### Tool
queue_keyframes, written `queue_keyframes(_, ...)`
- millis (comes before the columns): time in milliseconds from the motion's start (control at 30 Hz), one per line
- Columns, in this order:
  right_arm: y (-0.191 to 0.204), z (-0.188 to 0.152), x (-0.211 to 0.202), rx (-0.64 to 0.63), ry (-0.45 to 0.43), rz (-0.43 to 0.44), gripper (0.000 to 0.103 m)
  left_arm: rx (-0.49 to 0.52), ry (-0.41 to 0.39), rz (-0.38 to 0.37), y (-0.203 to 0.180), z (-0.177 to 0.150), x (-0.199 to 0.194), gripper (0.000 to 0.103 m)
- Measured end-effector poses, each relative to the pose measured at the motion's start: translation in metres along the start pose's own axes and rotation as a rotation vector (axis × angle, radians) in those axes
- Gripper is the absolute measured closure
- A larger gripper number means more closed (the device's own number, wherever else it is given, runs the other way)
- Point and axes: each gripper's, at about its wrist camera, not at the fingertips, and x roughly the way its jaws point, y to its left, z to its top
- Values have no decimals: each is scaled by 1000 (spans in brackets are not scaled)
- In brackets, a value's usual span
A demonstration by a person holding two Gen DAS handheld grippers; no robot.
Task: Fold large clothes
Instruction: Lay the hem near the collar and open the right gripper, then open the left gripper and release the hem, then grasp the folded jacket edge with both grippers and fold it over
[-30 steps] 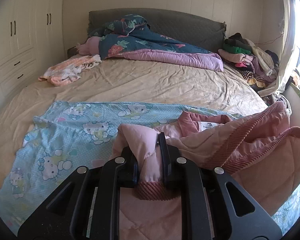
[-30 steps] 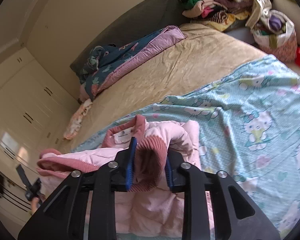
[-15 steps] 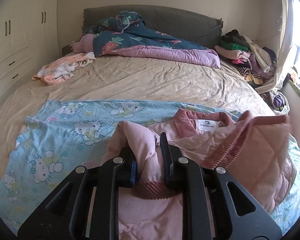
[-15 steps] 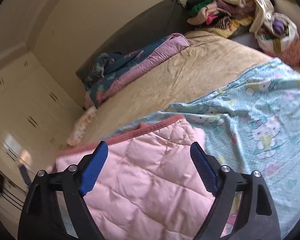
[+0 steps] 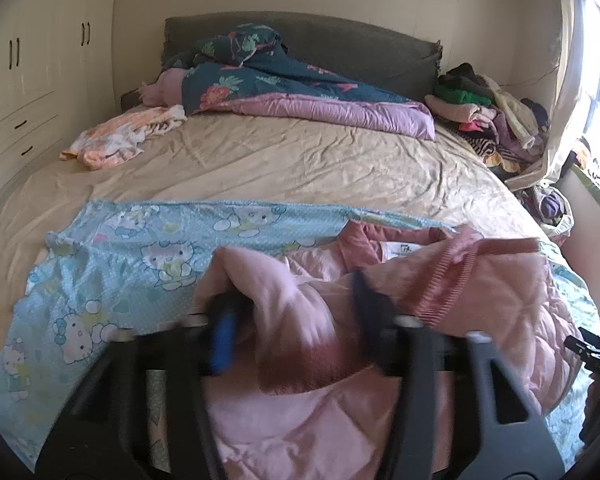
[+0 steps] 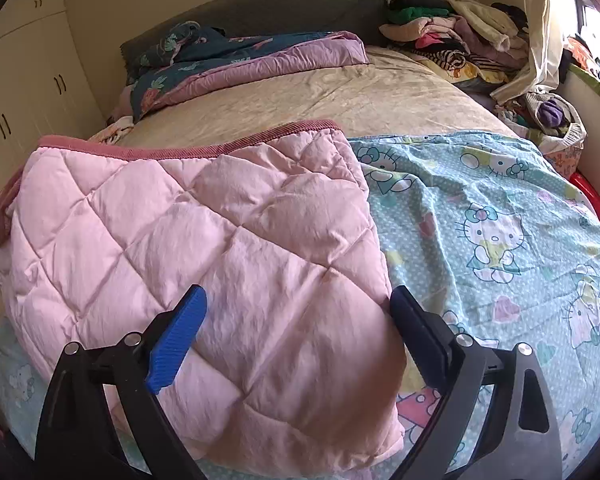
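pink quilted puffer jacket w/ darker pink ribbed trim [image 6: 204, 240] is lying on the pale blue cartoon-cat print sheet [image 6: 500, 216], which is spread over the near end of the bed w/ the wrinkled beige cover [image 5: 300, 160]. left gripper [image 5: 296, 312] is blurry, jaws opening, a bunched pink sleeve w/ ribbed cuff [image 5: 296, 328] sits between the fingers but they look apart from it now, not pinching. right gripper [image 6: 296, 316] jaws also opening, already wide, quilted panel lies flat under and between them, pads not pressing on anything. in the left wrist view the jacket's collar w/ white label [image 5: 400, 248] faces up, a folded-over flap w/ ribbed hem just right of it. other stuff around: dark teal floral duvet w/ lilac underside [image 5: 300, 92] heaped against the grey upholstered headboard [image 5: 340, 48], a crumpled peach and white garment [image 5: 120, 140] far left on the bed, a messy pile of mixed clothes [image 6: 452, 32] far right corner by the cream curtain [image 6: 540, 32], white wardrobe w/ dark handles [image 5: 28, 60] along the left wall. nothing sits on the jacket itself
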Motion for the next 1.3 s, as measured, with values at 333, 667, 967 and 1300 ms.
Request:
queue_keyframes(333,-4,5,-28,4,-45,1,11,50,-76,4,-10,4,-33,10)
queue_keyframes(667,-5,4,-66,-69,-114,-66,6,-3,-13,48,35,-26,-35,10)
queue_keyframes(967,-5,3,-28,-95,-32,-67,6,-66,162,-25,68,-86,9,10)
queue_keyframes(1300,-1,-2,11,-100,-3,-59,68,1,166,-43,43,-89,29,86)
